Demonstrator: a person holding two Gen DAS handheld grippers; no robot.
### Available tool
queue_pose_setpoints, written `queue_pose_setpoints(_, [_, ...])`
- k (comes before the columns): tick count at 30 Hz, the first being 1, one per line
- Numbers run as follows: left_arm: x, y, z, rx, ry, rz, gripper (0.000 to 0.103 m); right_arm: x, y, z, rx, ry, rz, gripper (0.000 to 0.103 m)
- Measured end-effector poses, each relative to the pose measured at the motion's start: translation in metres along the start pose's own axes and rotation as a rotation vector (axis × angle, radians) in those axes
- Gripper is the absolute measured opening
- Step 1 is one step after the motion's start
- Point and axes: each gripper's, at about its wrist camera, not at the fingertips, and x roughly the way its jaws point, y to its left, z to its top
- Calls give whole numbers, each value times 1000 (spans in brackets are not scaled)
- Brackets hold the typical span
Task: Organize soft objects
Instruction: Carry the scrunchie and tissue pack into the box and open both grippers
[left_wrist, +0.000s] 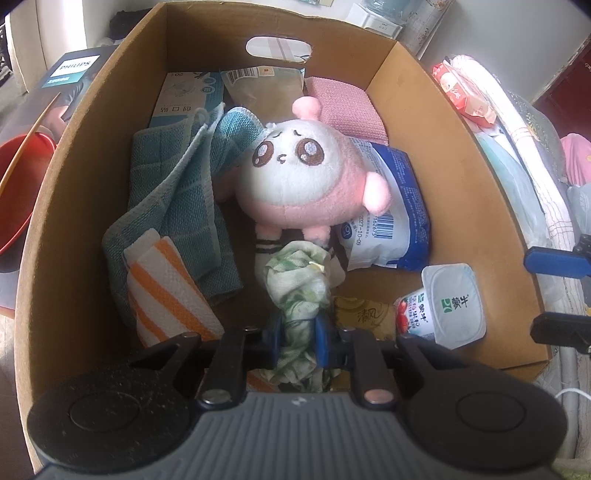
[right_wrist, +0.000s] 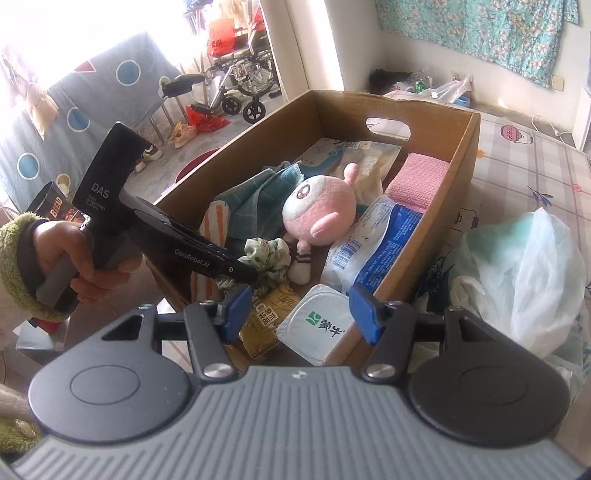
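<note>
Bright daylight washes out the cluttered bedroom behind a bed with a checked sheet, on which an open cardboard box stands. Inside, most of the soft things already seem gathered: a teal towel slumped against the left wall, a pink plush toy in the middle, a pink cloth at the back, an orange-striped cloth near the front. Packets and a yogurt cup share the box, so sorting looks unfinished.

Smaller, at the near end, the left gripper has its jaws pinched on a green-patterned fabric scrunchie, which touches the plush toy's feet; whether it is arriving or leaving I cannot tell. The right gripper hangs over the near corner, jaws moderately wide and empty.

The box floor under the towel is hidden, and the packets at the back are partly covered.
</note>
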Motion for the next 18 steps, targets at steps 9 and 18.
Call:
queue_pose_setpoints(9, [-35, -23, -5, 46, -123, 118, 69, -32, -6, -17, 107, -134, -34, 71])
queue_pose_setpoints(18, [-100, -68, -39, 146, -383, 130, 96, -54, -14, -55, 337, -279, -69, 91])
